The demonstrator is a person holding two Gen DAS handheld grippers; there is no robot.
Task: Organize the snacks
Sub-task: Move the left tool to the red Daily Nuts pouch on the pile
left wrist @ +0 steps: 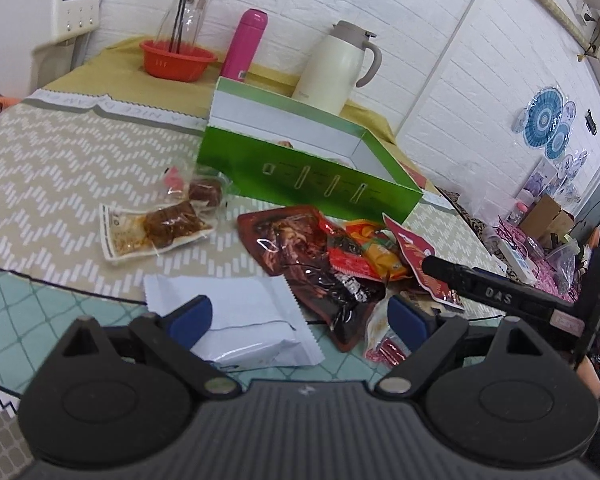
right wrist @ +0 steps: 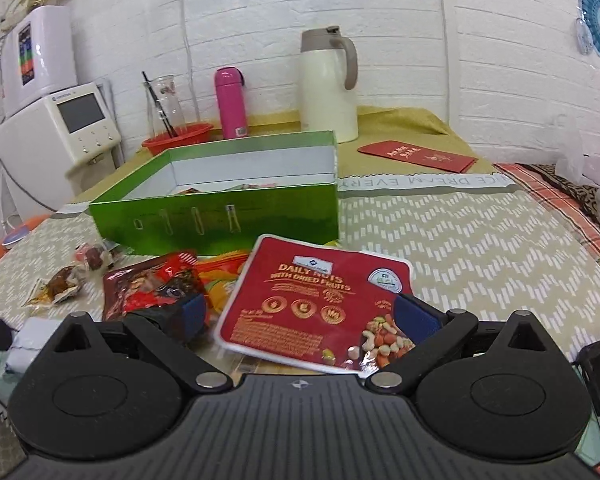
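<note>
The snacks are lying in a messy pile on the patterned tablecloth (right wrist: 480, 248), right in front of the open green box (right wrist: 236, 216). A red pack of daily nuts with dried fruits (right wrist: 320, 300) is leaning on top of the pile, on the side nearest the right gripper (right wrist: 308, 316). That gripper's blue pads are standing wide apart, one on each side of the nut pack's lower part, and they are not squeezing it. Beside the nut pack, a dark red shiny packet (left wrist: 288, 240) and an orange and yellow packet (left wrist: 376, 256) are lying mixed together. A white packet (left wrist: 240, 320) is lying flat nearer the left gripper (left wrist: 300, 320), whose pads are also spread wide, with one pad over the white packet's edge and nothing pinched. Two small clear packs with brown snacks (left wrist: 168, 224) are sitting apart from the pile, off to the side. A few snacks are already peeking out inside the green box. Behind the box, a cream jug with a handle (right wrist: 328, 88), a pink bottle (right wrist: 230, 104) and a red basket (left wrist: 178, 60) holding a glass jar are standing by the white brick wall. A red envelope (right wrist: 418, 156) is lying on the yellow cloth past the box.
</note>
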